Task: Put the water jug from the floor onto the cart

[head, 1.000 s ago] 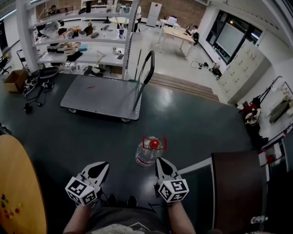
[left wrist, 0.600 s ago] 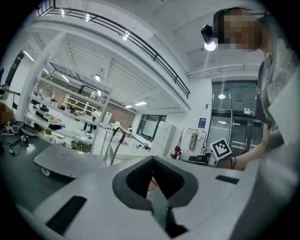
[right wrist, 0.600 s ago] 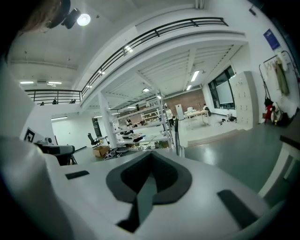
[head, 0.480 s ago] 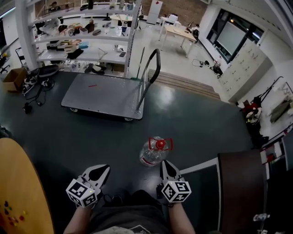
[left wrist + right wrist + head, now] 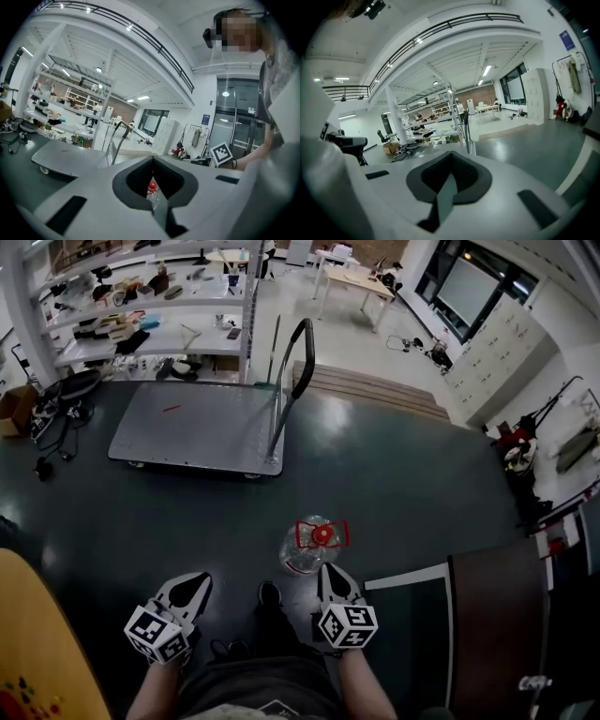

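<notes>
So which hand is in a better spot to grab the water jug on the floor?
Probably the right. In the head view the right gripper points at the water jug from right next to it, while the left gripper is farther off to the side. Both have their jaws shut, so it must open first.

water jug [image 5: 302, 557] 1 | cart [image 5: 187, 427] 1 | left hand-held gripper [image 5: 193, 581], right hand-held gripper [image 5: 330, 571] 2
</notes>
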A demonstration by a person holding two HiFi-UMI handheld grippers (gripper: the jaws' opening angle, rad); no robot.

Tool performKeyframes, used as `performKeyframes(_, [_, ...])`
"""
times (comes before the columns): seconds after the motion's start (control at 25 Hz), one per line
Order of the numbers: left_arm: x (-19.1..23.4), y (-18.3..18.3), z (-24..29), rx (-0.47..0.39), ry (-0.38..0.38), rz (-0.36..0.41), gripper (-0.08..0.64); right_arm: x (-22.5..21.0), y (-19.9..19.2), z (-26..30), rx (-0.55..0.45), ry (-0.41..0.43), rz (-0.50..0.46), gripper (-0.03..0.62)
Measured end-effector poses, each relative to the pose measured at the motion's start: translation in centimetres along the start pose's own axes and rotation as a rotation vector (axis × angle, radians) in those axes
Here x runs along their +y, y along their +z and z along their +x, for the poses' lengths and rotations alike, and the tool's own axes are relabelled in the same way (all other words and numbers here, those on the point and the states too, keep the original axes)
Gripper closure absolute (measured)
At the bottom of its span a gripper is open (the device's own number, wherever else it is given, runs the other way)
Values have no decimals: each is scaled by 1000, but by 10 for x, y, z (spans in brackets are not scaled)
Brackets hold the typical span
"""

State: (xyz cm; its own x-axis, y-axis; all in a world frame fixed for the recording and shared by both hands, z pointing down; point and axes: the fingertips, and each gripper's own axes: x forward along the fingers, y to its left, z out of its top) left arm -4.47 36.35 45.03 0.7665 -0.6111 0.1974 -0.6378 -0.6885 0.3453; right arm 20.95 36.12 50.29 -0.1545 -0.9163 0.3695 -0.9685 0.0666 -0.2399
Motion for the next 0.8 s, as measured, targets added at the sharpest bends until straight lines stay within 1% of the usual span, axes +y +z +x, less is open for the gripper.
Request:
performKeyframes(0.12, [15,8,37,27,23,0,552,-23,1,38,34,-8,8,604])
performKeyframes(0.28, [36,15,83,42,58,5,552,-56,4,86,78,-23,9,604])
performKeyframes(0.48, [60,18,136,43,73,33,552,-79,-1,139,140,17,-25,604])
performKeyframes(0.68, [79,7,165,80,116,-6,552,-87,-15,178,200,33,-47,604])
performKeyframes(0.8, [86,-5,179,118,115,-40,552,-92,-30,194,250,38,-37,604])
